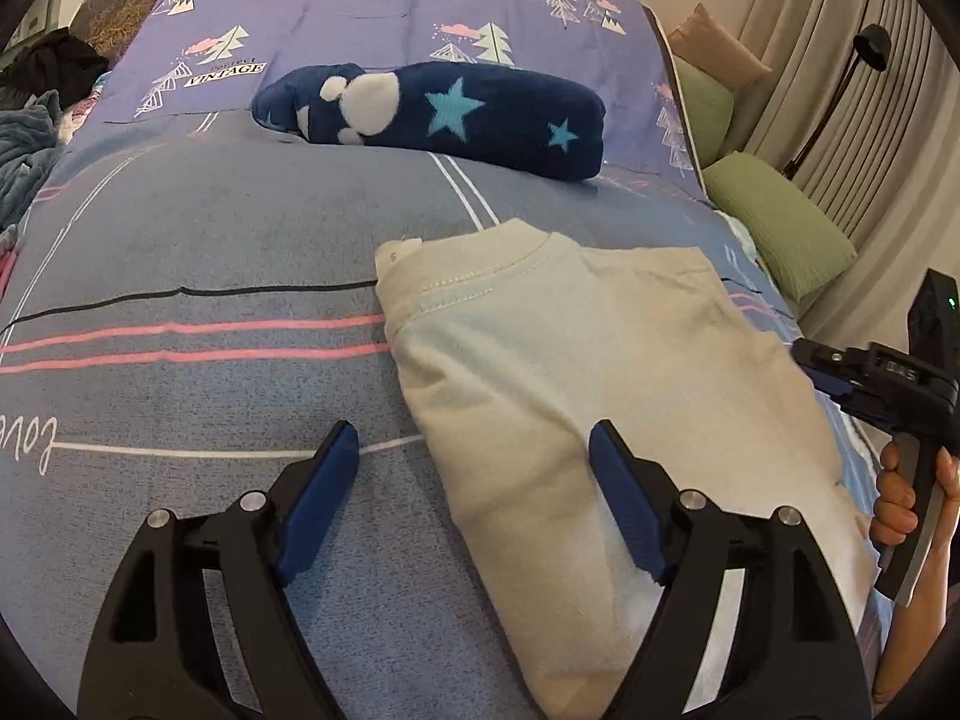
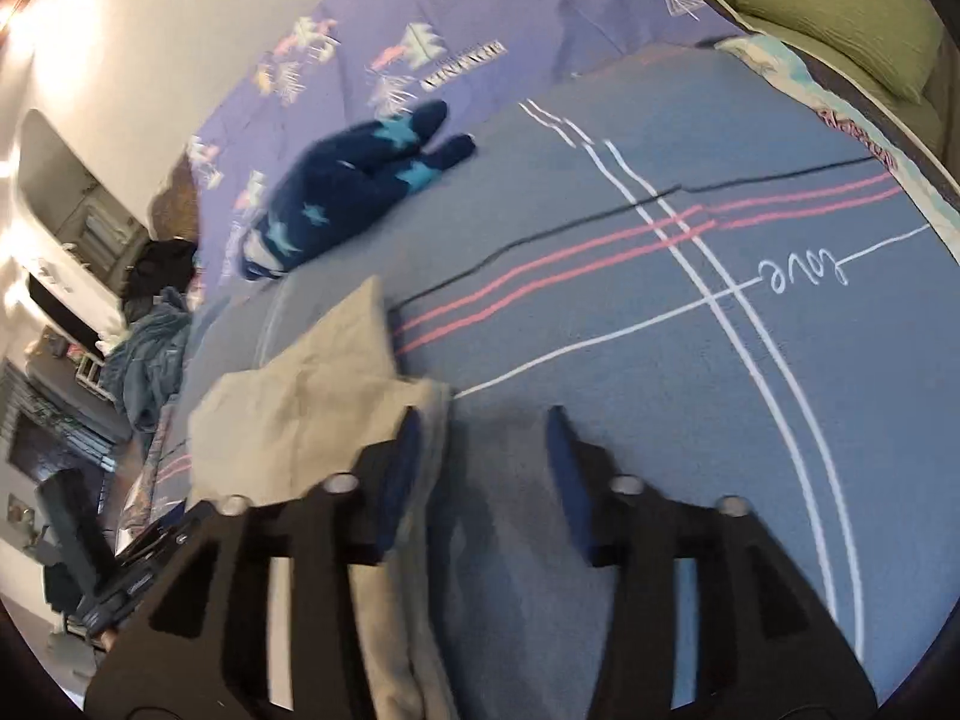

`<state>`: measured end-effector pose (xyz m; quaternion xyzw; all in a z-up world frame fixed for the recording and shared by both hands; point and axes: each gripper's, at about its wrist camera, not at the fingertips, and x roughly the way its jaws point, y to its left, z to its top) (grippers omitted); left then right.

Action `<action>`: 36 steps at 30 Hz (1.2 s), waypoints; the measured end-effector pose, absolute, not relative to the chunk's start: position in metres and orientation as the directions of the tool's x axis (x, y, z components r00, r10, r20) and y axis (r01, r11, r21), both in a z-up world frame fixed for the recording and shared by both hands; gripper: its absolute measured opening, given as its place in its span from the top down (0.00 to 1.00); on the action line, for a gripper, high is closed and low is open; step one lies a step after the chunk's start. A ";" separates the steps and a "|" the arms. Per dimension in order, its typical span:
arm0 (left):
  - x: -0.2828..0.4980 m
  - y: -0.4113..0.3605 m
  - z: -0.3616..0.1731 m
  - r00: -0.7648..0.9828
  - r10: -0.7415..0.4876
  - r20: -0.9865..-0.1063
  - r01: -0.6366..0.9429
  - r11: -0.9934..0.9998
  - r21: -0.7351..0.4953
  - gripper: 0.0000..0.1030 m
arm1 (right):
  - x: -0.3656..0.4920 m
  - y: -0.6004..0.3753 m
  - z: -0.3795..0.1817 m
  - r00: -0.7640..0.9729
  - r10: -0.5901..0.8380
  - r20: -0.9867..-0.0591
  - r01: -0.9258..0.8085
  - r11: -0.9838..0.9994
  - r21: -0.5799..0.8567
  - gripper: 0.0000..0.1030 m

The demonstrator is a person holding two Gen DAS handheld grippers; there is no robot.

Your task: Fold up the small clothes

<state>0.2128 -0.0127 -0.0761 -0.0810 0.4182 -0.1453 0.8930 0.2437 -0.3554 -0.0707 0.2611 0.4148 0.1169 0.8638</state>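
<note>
In the left wrist view the left gripper hangs with jaws spread wide and empty over the near edge of the folded cream shirt, which lies on the grey-blue bedspread. In the right wrist view the right gripper stands apart, gripping nothing, beside the shirt's edge.

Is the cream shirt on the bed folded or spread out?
Folded. The cream shirt lies as a compact rectangle on the bed cover, no sleeves sticking out, collar at the far edge.

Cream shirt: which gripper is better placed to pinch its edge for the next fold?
Probably left: the left gripper stands open astride the cream shirt's near edge. The right gripper is open mostly over bare bedspread.
</note>
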 end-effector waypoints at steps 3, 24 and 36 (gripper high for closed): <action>0.208 -0.006 -0.073 0.583 -0.407 -0.703 0.215 0.912 -0.349 0.22 | 0.224 -0.358 -0.065 0.613 0.492 -0.618 -0.053 0.806 0.590 0.36; 0.190 -0.033 -0.076 0.486 -0.510 -0.710 0.344 0.858 -0.382 0.10 | 0.228 -0.316 -0.092 0.451 0.604 -0.657 -0.327 0.797 0.508 0.24; 0.207 -0.043 -0.080 0.464 -0.508 -0.726 0.363 0.857 -0.367 0.02 | 0.277 -0.294 -0.090 0.382 0.653 -0.654 -0.430 0.752 0.500 0.24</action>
